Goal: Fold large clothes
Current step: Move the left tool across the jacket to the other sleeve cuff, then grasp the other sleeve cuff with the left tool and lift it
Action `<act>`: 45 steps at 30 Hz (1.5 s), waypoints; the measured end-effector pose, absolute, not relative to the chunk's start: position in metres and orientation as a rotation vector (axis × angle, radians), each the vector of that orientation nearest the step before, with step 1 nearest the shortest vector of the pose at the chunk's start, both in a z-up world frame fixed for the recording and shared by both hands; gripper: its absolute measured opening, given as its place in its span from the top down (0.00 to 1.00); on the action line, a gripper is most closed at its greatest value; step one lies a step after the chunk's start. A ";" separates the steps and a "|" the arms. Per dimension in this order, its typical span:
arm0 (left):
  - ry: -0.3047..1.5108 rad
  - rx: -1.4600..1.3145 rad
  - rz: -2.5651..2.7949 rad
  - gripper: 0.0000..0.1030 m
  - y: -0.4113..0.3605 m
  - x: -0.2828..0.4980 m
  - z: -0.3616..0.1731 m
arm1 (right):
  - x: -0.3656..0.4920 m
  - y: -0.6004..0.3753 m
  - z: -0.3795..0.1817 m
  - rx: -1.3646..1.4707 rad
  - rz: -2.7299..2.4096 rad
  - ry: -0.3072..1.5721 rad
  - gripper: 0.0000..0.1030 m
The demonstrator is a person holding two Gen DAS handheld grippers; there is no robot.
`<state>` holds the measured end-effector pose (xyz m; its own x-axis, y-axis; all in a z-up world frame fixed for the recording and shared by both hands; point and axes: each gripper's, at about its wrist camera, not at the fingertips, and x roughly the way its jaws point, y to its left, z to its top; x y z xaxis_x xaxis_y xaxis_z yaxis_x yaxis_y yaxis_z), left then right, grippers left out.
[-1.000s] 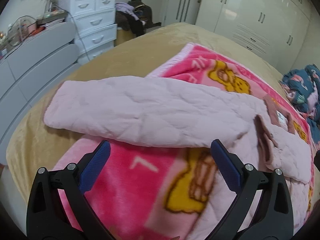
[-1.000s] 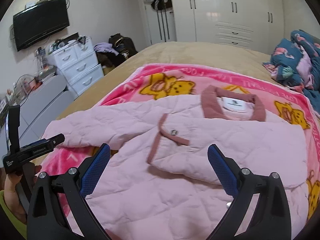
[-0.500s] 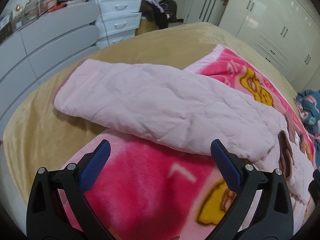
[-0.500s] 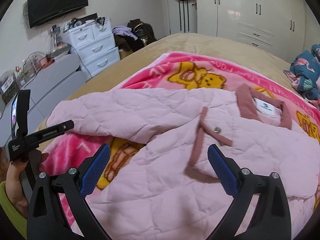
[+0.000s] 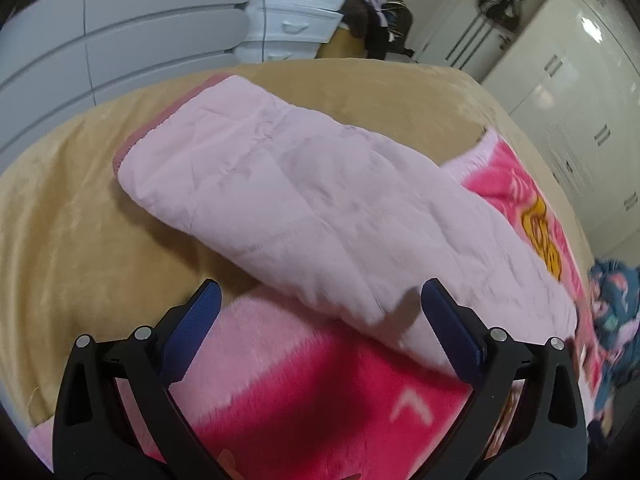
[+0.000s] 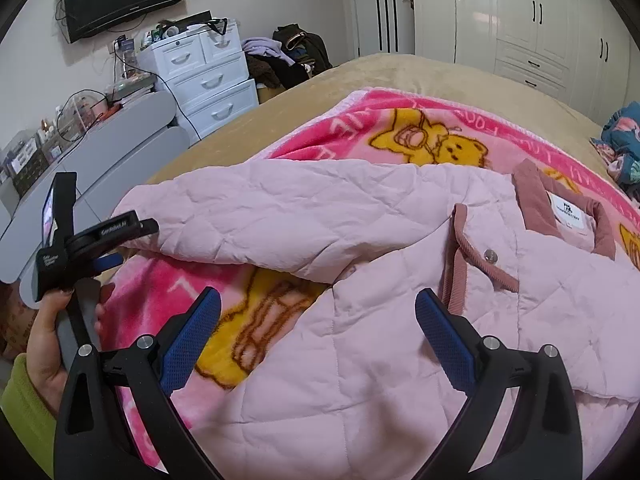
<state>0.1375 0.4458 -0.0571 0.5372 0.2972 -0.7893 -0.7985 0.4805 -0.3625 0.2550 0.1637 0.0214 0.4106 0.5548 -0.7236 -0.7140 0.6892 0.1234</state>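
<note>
Pale pink quilted jacket (image 6: 360, 340) lying spread on a pink cartoon-bear blanket (image 6: 420, 136), front side facing up. Darker dusty-pink ribbed collar (image 6: 536, 204) showing a white label (image 6: 570, 210) inside. Same ribbed trim running down the front edge, with a metal snap (image 6: 490, 256) sitting on it. One sleeve (image 5: 312, 208) stretching straight out sideways, its cuff end (image 5: 132, 148) resting past the blanket edge on the tan bedspread (image 5: 72, 220). Fabric looking puffy, lightly creased, diamond stitching showing. Chest panel lying partly folded over near the collar.
</note>
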 end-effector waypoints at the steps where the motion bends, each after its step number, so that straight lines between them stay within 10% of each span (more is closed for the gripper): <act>1: 0.715 -0.825 0.742 0.09 0.450 0.138 -0.060 | 0.255 0.163 0.021 -0.217 0.805 0.821 0.06; 8: 0.666 -0.937 0.746 0.13 0.482 0.140 -0.071 | 0.260 0.148 0.023 -0.189 0.779 0.819 0.06; 13: 0.586 -0.925 0.745 0.73 0.485 0.133 -0.059 | 0.262 0.130 0.025 -0.175 0.754 0.813 0.06; 16: 0.521 -0.871 0.721 0.84 0.475 0.131 -0.035 | 0.265 0.118 0.027 -0.165 0.732 0.812 0.06; 45: 0.302 -0.442 0.410 0.88 0.276 0.188 0.182 | 0.261 -0.070 0.080 0.106 0.559 0.719 0.06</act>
<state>0.1884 0.2759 0.1815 0.8751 0.3158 -0.3668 -0.4443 0.8247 -0.3499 0.2610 -0.0705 0.0800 0.6139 0.5194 -0.5944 -0.4483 0.8492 0.2790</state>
